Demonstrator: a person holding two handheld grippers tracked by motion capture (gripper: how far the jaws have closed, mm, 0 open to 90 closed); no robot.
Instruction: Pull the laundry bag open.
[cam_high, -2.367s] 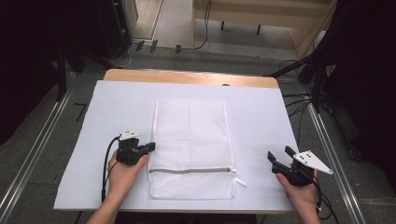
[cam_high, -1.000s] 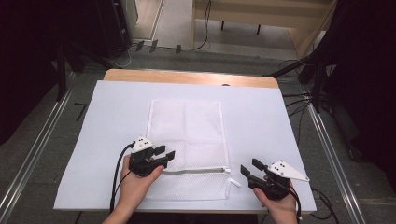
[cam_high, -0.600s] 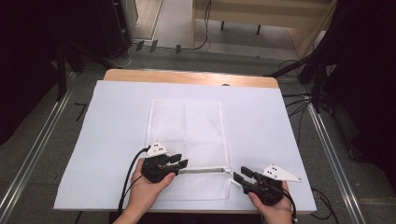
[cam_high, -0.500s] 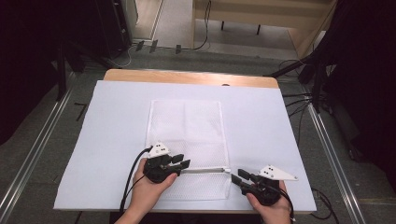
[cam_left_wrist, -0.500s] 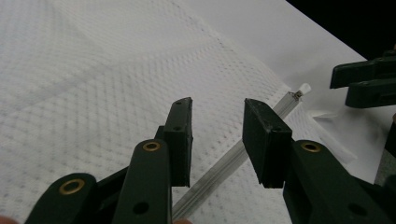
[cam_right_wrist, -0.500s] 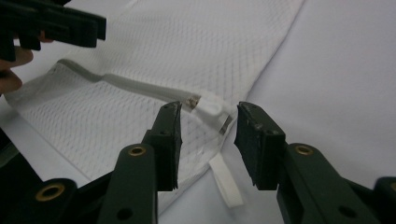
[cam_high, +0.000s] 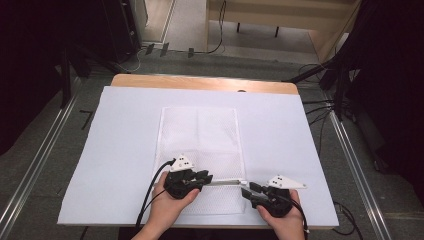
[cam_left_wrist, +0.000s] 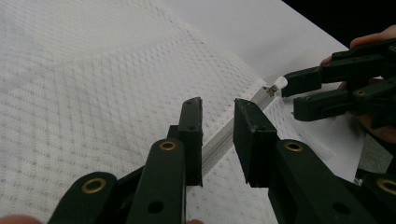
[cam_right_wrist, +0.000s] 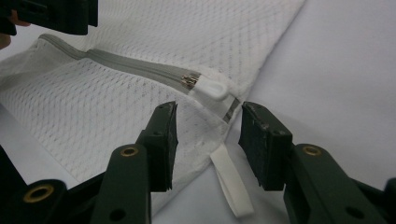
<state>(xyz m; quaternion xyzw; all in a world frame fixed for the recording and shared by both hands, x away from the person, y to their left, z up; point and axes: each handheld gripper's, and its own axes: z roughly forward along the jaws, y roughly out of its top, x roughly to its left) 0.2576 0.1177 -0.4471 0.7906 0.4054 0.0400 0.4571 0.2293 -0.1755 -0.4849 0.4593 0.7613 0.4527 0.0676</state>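
Observation:
A white mesh laundry bag (cam_high: 200, 135) lies flat on the white table cover, its grey zipper (cam_high: 225, 182) running across near the front edge. My left gripper (cam_high: 207, 179) hovers over the zipper (cam_left_wrist: 219, 142); its jaws have just been closing and stand either side of the zipper tape without pressing it. My right gripper (cam_high: 247, 192) is at the bag's front right corner, open, its jaws having just widened slightly. The white zipper pull (cam_right_wrist: 212, 88) lies just beyond its fingertips (cam_right_wrist: 168, 112). A white fabric loop (cam_right_wrist: 231, 182) lies between its jaws, untouched.
The white cover (cam_high: 125, 130) spreads over a wooden table (cam_high: 200, 82). Bare cover lies left and right of the bag. Metal floor rails (cam_high: 35, 170) run along both sides, and cables (cam_high: 325, 75) trail at the back right. The left gripper's cable (cam_high: 150, 195) loops by the hand.
Both hands have drawn inward toward the zipper: the left gripper moved right onto the bag's front, and the right gripper moved left to the bag's corner.

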